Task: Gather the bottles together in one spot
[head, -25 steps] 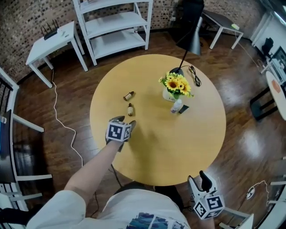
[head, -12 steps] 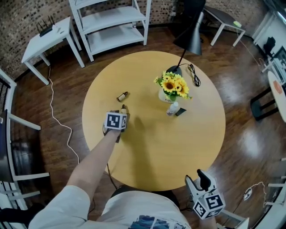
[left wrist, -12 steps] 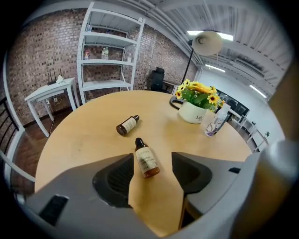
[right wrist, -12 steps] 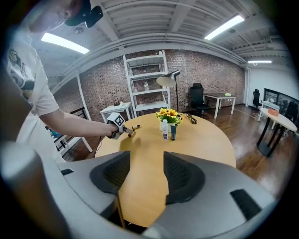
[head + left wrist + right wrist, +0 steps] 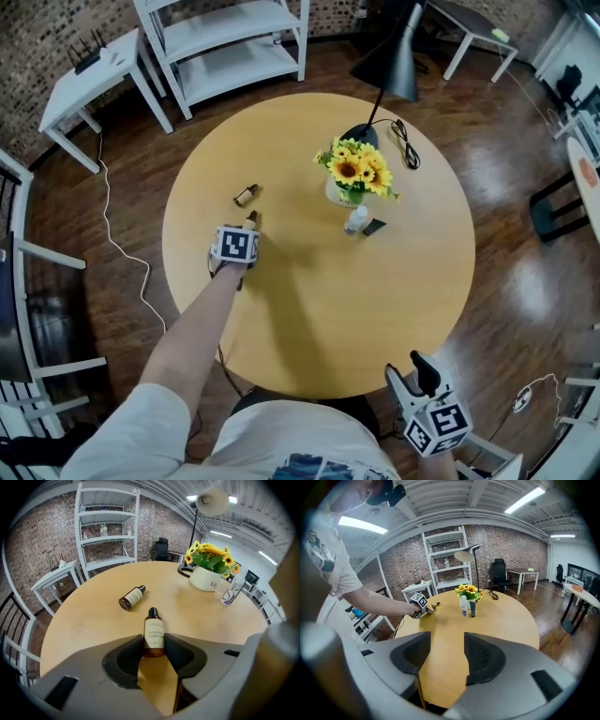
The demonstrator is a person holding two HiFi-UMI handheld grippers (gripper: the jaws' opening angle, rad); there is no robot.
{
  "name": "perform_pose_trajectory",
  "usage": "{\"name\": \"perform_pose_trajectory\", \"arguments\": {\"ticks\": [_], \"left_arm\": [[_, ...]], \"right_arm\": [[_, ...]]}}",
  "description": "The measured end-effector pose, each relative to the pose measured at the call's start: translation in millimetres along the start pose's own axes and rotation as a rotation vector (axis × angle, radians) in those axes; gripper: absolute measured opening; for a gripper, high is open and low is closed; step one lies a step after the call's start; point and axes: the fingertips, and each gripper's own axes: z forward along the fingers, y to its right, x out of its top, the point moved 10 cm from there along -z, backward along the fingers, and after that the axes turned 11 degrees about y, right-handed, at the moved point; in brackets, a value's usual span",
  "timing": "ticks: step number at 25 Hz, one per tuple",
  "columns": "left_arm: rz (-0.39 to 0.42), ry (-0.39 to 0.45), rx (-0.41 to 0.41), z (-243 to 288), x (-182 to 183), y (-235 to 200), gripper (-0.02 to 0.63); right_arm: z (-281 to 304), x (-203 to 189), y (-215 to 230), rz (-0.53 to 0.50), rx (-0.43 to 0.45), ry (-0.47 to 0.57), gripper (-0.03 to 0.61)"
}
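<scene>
the left gripper (image 5: 154,641) is clenched on the small amber bottle (image 5: 153,629): its 2 pads press the lower body from either side, and the jaws have just been closing onto it. the bottle sits straight ahead between the jaws, its long axis running directly away from the gripper with the black cap at the far end; it seems to lie on the round table (image 5: 375,300), though i cannot tell for sure that it is not standing. the second amber bottle (image 5: 131,597) lies on its side just beyond and to the left of this gripper, turned aslant, cap to the far right. the clear bottle (image 5: 231,591) stands well apart, ahead and to the right, just beside the flower pot (image 5: 206,577). the left hand is much the nearer to all 3; the right gripper (image 5: 447,641) hangs released and empty at the near edge of the table, with the bottles far ahead of it. my judgement is that the next move turns on which way to carry the held bottle: a short way ahead-left, or far right toward the pot. compared with 1 second ago, the left gripper, then wide and short of the bottle, now encloses it; the right has barely shifted.
</scene>
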Motion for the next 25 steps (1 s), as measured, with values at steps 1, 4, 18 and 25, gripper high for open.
{"name": "perform_pose_trajectory", "arguments": {"ticks": [1, 4, 18, 25], "left_arm": [[0.008, 0.010, 0.004, 0, 1, -1, 0.152], [0.011, 0.066, -0.004, -6, 6, 1, 0.152], [0.002, 0.313, -0.183, -115, 5, 69, 0.152], [0.071, 0.411, -0.272, -197, -15, 88, 0.152]], "right_arm": [[1, -1, 2, 0.001, 0.001, -0.003, 0.249], [6, -1, 6, -0.003, 0.008, -0.002, 0.249], [32, 38, -18, -0.094, 0.093, 0.063, 0.249], [33, 47, -56, -0.072, 0.137, 0.111, 0.247]]}}
